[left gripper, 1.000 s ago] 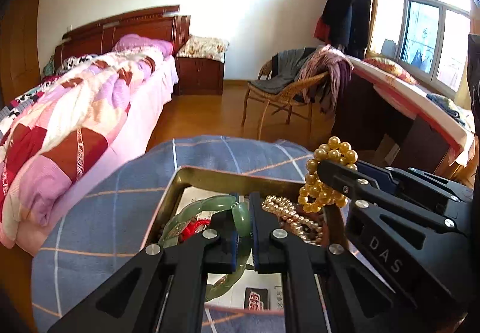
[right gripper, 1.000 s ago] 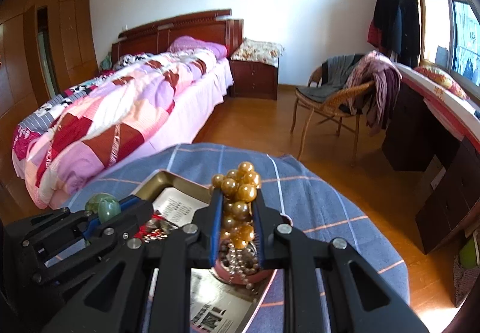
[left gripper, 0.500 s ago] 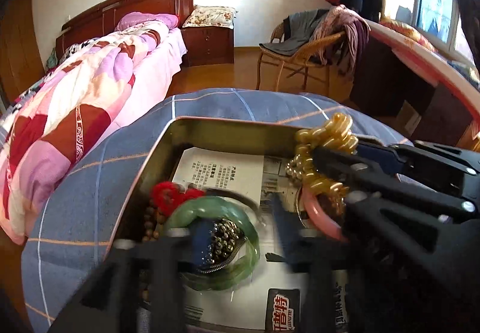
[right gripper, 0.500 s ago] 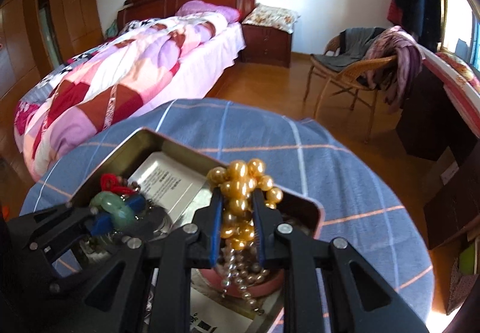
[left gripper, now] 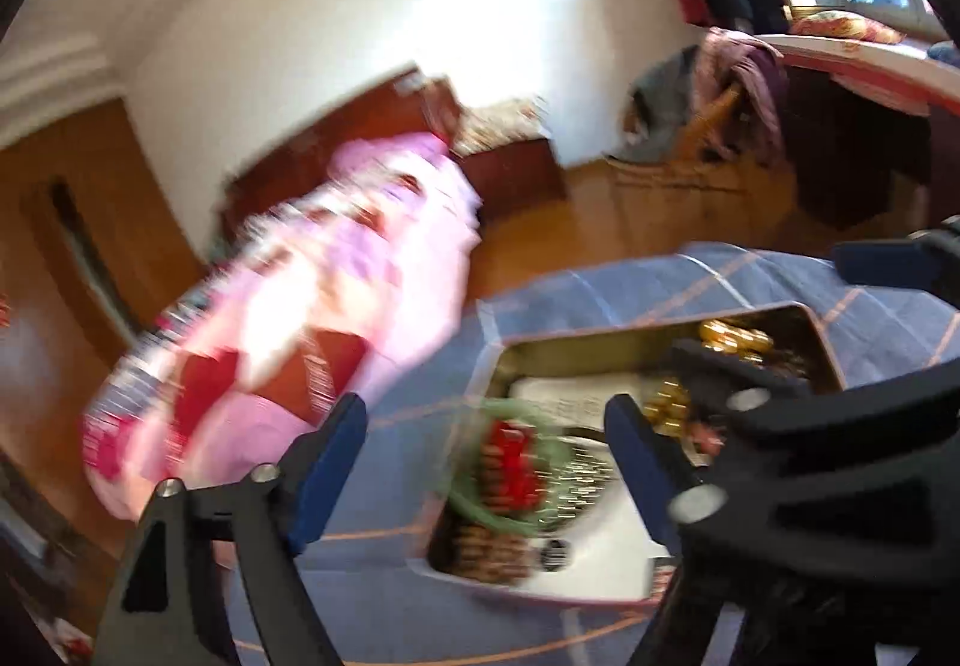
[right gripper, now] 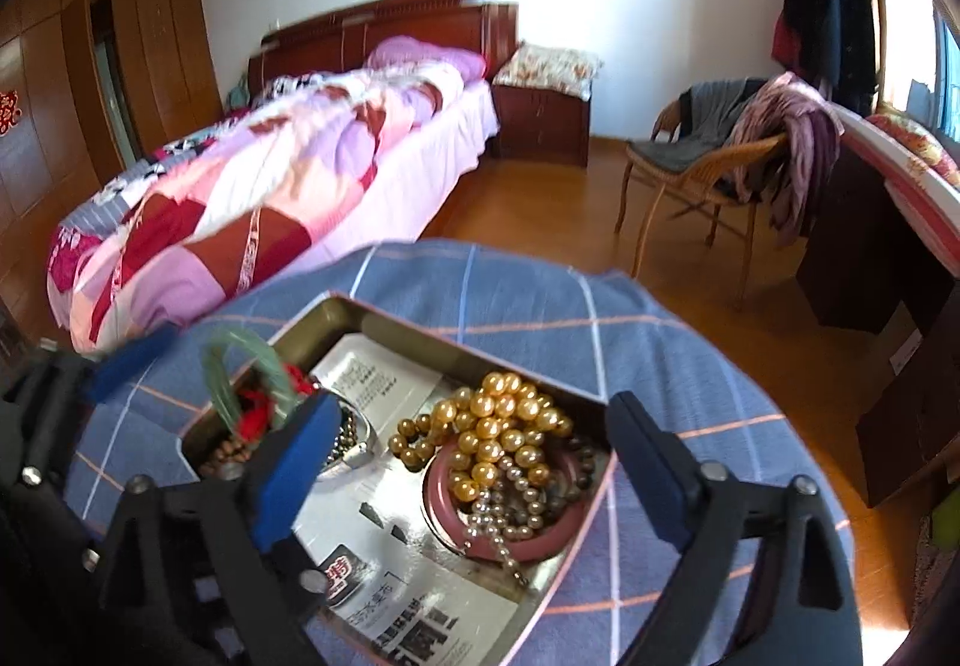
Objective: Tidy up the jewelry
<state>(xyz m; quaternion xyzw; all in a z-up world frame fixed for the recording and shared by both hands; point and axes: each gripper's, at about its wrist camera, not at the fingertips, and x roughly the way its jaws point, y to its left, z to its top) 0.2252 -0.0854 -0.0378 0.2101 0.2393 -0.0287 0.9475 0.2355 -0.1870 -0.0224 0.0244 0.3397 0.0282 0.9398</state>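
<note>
Both grippers have just been opening; nothing sits between either pair of jaws now.

R gripper (right gripper: 468,462): jaws spread wide, blue pads either side of the view, empty. A sec ago it pinched the gold bead strand (right gripper: 510,426); that strand now lies in the tin, heaped on the pink bangle (right gripper: 561,537), w/ a thinner strand of small pale beads (right gripper: 501,537) trailing off it toward the near rim.

L gripper (left gripper: 486,462): jaws also spread, empty. Left-wrist view heavily motion-blurred. It earlier held the green jade bangle (right gripper: 240,375); bangle now in the tin's left end, leaning up against the wall there rather than flat (right-wrist view). Contact w/ the L finger beside it: can't tell.

Reading: both pieces released into the tin, so this drop-off step looks done. Judged next: back both grippers off, check for loose jewelry outside the tin; none visible on the cloth.

Container: open metal tin (right gripper: 414,327), shallow, rectangular, on a blue checked cloth (right gripper: 528,300). Contents:
- printed paper sheets (right gripper: 384,393) lining the floor
- green bangle, red cord knot (right gripper: 255,414) inside/beside it
- brown wooden beads (right gripper: 225,453) near left corner
- dark metallic bead coil (right gripper: 345,441)
- pink bangle + gold and pale strands, right half
</note>
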